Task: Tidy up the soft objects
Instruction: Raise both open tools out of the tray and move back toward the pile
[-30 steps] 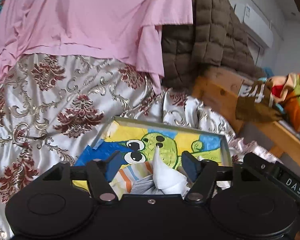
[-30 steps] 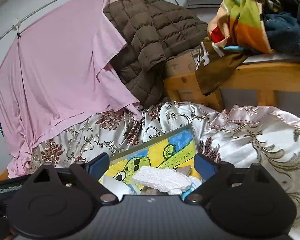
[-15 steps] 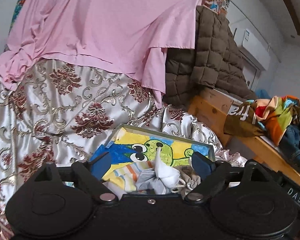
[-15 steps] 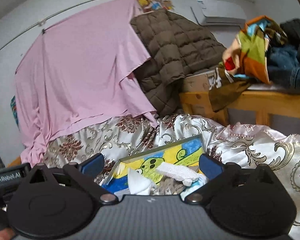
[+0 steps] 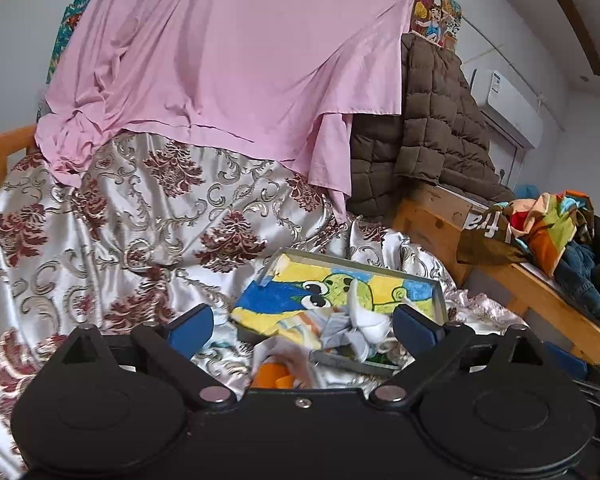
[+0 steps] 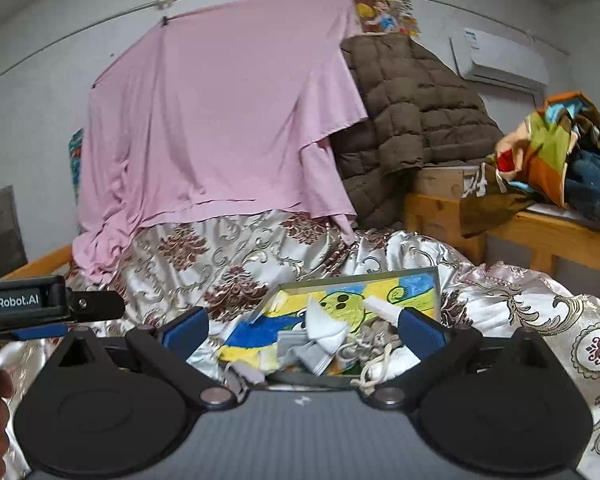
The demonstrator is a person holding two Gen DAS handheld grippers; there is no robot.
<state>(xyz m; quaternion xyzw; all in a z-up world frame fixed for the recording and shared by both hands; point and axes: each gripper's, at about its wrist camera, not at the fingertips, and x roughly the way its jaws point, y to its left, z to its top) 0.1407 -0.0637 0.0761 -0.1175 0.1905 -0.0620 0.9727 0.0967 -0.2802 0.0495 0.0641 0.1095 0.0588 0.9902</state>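
Note:
A shallow metal-rimmed tray with a yellow, blue and green cartoon picture inside lies on the patterned satin bedspread. Several small soft items lie in it: a white sock, grey cloth, a striped piece. An orange and white item lies just in front of the tray. My left gripper is open and empty, above and short of the tray. In the right wrist view the tray holds a white sock, grey cloth, a knitted beige piece. My right gripper is open and empty.
A pink sheet hangs behind the bed beside a brown quilted jacket. A wooden bench at right carries colourful clothes and jeans. The left gripper's body shows at the left of the right wrist view.
Both grippers have pulled back and up from the tray, and both jaws have opened wider. The tray now looks smaller and further ahead; the orange item has come into view.

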